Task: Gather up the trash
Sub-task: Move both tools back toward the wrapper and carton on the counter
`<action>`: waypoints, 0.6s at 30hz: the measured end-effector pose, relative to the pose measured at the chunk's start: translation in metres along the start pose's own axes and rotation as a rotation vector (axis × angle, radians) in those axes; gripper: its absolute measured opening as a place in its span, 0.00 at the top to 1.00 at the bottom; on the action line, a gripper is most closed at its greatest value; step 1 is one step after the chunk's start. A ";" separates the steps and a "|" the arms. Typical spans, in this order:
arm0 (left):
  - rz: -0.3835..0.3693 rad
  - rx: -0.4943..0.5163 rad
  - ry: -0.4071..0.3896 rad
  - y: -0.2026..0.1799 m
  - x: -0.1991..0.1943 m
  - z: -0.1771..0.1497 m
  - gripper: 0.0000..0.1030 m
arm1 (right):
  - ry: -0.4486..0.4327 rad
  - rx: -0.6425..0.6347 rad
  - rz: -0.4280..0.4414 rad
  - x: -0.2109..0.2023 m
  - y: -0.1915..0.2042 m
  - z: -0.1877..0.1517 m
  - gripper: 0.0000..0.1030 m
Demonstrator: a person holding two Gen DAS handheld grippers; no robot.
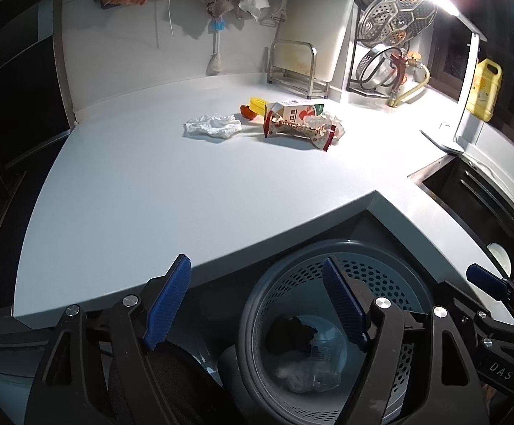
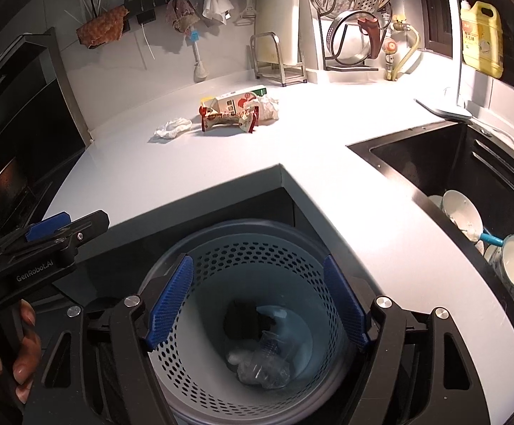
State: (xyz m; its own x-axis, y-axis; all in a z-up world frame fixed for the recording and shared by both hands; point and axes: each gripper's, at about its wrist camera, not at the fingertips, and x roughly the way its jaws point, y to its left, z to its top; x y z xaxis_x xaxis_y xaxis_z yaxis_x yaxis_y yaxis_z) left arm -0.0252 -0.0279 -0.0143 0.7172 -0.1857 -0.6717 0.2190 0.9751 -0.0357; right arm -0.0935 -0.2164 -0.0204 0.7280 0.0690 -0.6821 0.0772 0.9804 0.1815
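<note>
Directly beneath both grippers sits the perforated bin (image 2: 257, 304), on the floor in the notch of the countertop (image 2: 328, 163); a dark lump and crumpled clear plastic (image 2: 262, 368) already lie at its bottom. The right gripper (image 2: 257, 304) hangs over the bin mouth with its 2 blue pads spread wide and nothing between them. The left gripper (image 1: 257, 304) hovers just to the bin's left, partly over the counter edge, jaws likewise wide apart and empty.

The remaining trash lies ahead of both, well across the counter. Nearest is the crumpled white tissue (image 1: 212, 125), straight ahead of the left gripper and slightly left of the right one. Just beyond it, the red-and-white snack wrapper (image 1: 299, 131) lies with its long axis crosswise to the fingers, touching a juice carton (image 1: 297, 108) and wadded paper (image 1: 331, 122) behind.

Nothing stands between. I judge the left gripper nearer the tissue. The sink (image 2: 469, 184) with dishes lies off right.
</note>
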 end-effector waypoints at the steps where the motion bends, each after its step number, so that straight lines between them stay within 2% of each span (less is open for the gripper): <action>1: 0.005 0.000 -0.005 0.001 0.001 0.006 0.27 | -0.009 0.002 0.001 0.001 0.000 0.007 0.29; 8: 0.051 -0.009 -0.062 0.012 0.006 0.049 0.22 | -0.068 -0.014 -0.002 0.014 0.002 0.053 0.27; 18: 0.105 -0.054 -0.087 0.035 0.039 0.102 0.22 | -0.074 -0.059 0.014 0.063 0.012 0.109 0.27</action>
State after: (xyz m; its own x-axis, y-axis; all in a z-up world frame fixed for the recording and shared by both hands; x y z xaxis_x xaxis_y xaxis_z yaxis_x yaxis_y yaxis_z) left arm 0.0778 -0.0136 0.0335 0.7897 -0.0901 -0.6069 0.1057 0.9943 -0.0101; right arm 0.0275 -0.2203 0.0160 0.7771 0.0715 -0.6253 0.0276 0.9887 0.1474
